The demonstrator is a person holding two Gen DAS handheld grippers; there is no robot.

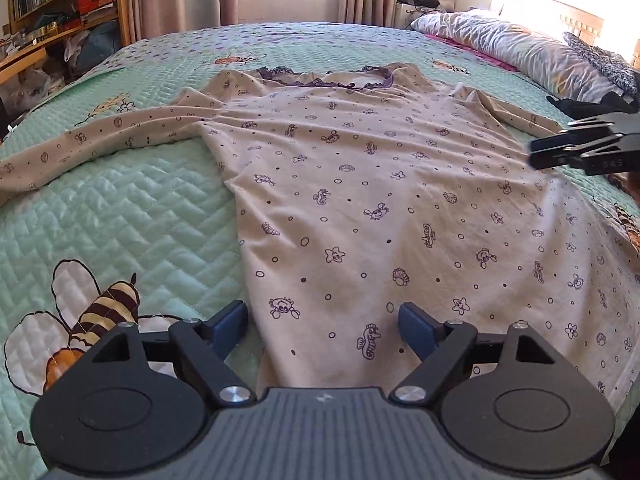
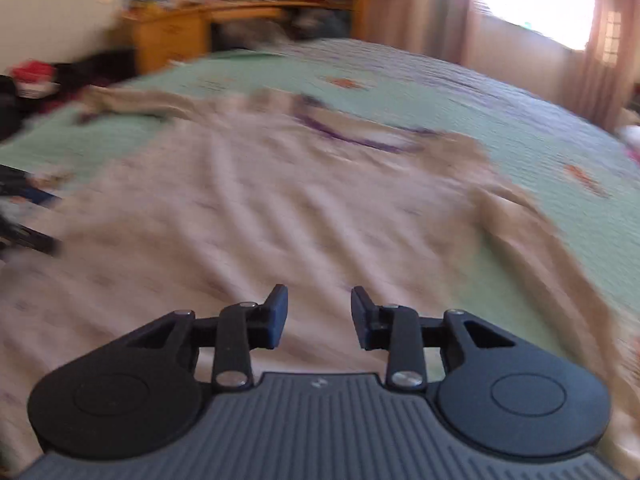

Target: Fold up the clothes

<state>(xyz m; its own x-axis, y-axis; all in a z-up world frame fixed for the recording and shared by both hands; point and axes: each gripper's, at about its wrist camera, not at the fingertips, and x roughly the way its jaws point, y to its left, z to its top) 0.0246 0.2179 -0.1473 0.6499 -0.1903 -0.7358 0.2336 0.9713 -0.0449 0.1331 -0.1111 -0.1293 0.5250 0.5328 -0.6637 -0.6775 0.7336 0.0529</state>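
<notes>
Nightshirt (image 1: 360, 200) lies flat, spread front-up on green quilt (image 1: 120, 208), collar at far end, one sleeve (image 1: 80, 144) stretched out to left. Your left claw (image 1: 322, 330) sits low over near hem, jaws wide apart, nothing between them; left finger over hem's edge. Your right claw (image 2: 319, 316) hovers above shirt body, jaws parted moderately, empty; that view badly blurred. Pillow (image 1: 520, 48) at far right of bed.

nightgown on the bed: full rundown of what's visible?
The nightgown is pale beige, soft wrinkled knit printed with small purple sea creatures, with purple lace trim at the neckline. It lies spread flat, unfolded, on the green quilt, neckline far, hem near. One long sleeve stretches out sideways. Neither gripper holds it.
</notes>
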